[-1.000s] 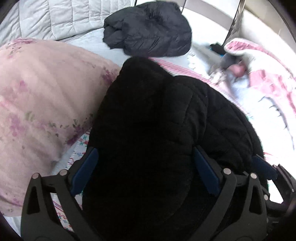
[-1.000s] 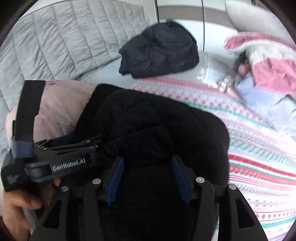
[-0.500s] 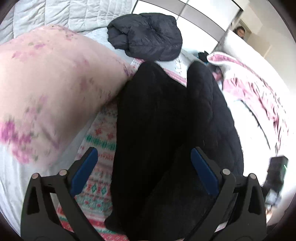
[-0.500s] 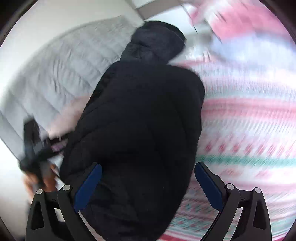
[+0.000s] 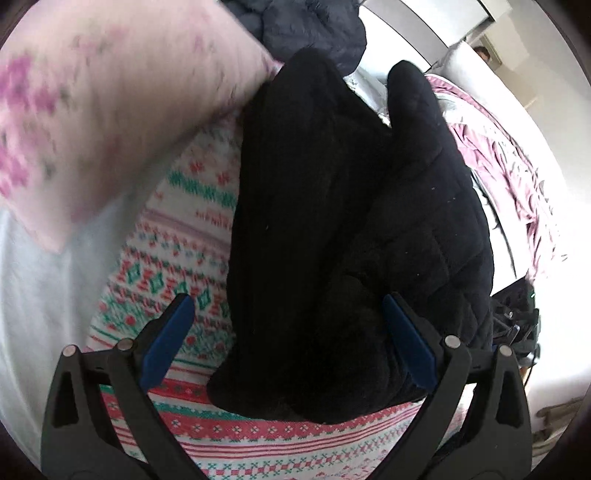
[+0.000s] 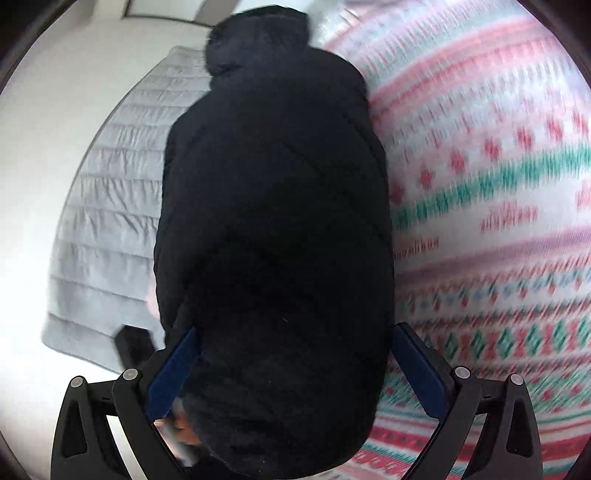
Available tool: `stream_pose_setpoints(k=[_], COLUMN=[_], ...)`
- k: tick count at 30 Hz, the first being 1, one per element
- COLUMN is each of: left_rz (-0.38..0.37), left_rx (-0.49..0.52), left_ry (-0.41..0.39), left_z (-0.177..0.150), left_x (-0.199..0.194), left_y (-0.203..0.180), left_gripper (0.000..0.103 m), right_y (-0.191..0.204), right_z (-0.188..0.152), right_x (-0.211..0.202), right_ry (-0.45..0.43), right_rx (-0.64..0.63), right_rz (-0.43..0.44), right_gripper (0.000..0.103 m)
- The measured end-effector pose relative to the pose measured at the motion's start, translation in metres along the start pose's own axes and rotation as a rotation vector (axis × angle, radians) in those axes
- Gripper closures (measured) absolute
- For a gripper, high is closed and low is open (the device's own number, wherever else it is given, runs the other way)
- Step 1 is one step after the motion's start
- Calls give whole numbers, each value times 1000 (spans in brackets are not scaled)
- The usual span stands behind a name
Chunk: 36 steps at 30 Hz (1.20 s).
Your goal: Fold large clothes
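Both grippers, left (image 5: 284, 328) and right (image 6: 295, 354), are standing wide apart over the black coat (image 5: 332, 240). Only the left view is showing the pink pillow (image 5: 110, 110); the right is showing a grey quilt (image 6: 110, 206).

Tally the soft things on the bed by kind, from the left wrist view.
Dark jackets: 2 (black quilted jacket, dark puffer jacket)
Pillows: 1 (pink floral pillow)
Patterned blankets: 1 (red-and-green knit-pattern blanket)
Pink bedding: 1 (crumpled pink quilt)
Total: 5
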<state>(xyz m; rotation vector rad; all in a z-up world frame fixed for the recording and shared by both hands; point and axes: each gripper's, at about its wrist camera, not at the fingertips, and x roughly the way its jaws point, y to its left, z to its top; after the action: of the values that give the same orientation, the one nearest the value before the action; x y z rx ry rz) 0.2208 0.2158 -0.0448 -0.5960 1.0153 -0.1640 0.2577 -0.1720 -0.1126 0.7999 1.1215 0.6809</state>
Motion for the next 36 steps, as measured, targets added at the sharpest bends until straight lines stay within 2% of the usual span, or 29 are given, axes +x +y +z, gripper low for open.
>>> stream_pose_setpoints(k=[5, 7, 12, 17, 19, 20, 23, 26, 29, 34, 36], left_rz=[-51, -69, -103, -107, -119, -136, -109, -132, -124, -134, -164], left_rx=[-38, -56, -97, -98, -108, -112, -77, -105, -84, -139, -160], left_ry=[50, 69, 109, 104, 96, 91, 62, 70, 57, 76, 93], left_z=[-5, -8, -12, -10, -11, -12, -13, -12, -13, -13, -13], left_x=[10, 15, 26, 28, 27, 26, 20, 21, 19, 29, 31], left_y=[11, 14, 20, 16, 13, 12, 0, 8, 9, 20, 25], left_gripper=[1, 1, 0, 1, 8, 19, 24, 23, 19, 6, 5], right_y=[-6, -11, -19, -22, -23, -24, -19, -9, -9, -14, -16], right_z=[-15, -8, -13, -9, -10, -11, -10, -1, 6, 13, 18], right_x=[-3, -3, 14, 16, 16, 16, 19, 29, 38, 41, 38], right_ry=[26, 30, 21, 32, 14, 0, 8, 61, 92, 105, 128], right_rx=[16, 30, 68, 77, 73, 68, 61, 71, 86, 103, 121], right_rz=[20, 32, 99, 124, 137, 144, 142, 140, 146, 150, 154], right_gripper=[0, 0, 0, 0, 0, 0, 0, 0, 0, 0, 0])
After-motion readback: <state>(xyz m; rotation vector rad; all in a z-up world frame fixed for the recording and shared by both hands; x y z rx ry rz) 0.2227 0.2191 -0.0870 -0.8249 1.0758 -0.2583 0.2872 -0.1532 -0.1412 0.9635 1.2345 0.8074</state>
